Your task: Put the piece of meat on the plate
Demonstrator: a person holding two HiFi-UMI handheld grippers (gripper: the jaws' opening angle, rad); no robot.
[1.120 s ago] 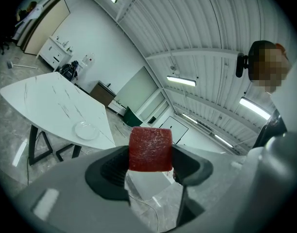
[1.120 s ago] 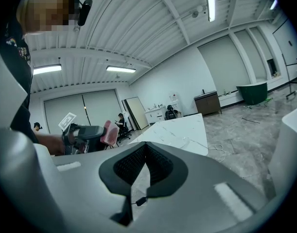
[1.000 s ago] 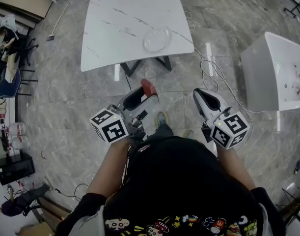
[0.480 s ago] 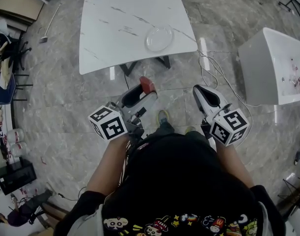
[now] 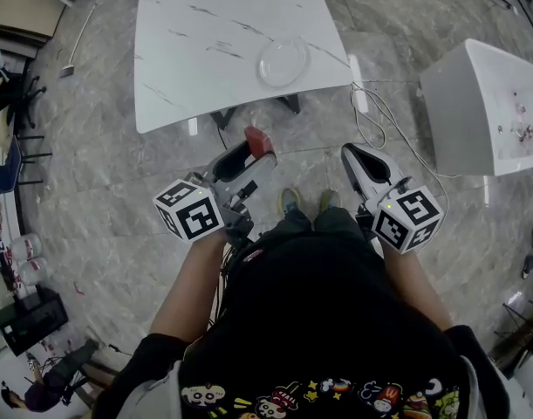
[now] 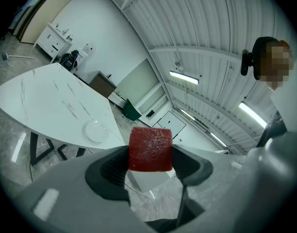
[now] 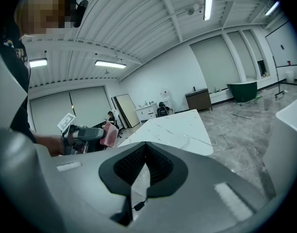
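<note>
The piece of meat (image 6: 149,148), a red block, is being held clamped between the jaws of the left gripper (image 5: 251,150), squeezed on two sides and standing proud of the tips; it is being carried in the air over the floor, not yet over the table (image 5: 187,59). The right gripper (image 5: 364,157) is being held at about 3 o'clock of the left one, its jaws together with nothing between them. Compared with a second ago, the table is being brought closer: it is filling more of the top of the head view, and the meat is now being shown nearer to the table's near edge. The grip on the meat is being kept unchanged across that time, and the right gripper is being carried along level with the left. The plate (image 5: 283,62), clear and empty, is lying near the table's near edge, at about 12 to 1 o'clock of the meat and still well apart from it. This is being read as the approach phase: the pick-up seems done, and what is probably being called for next is a further reach forward until the meat is being held above the plate, then a lowering and an opening of the left jaws.
</note>
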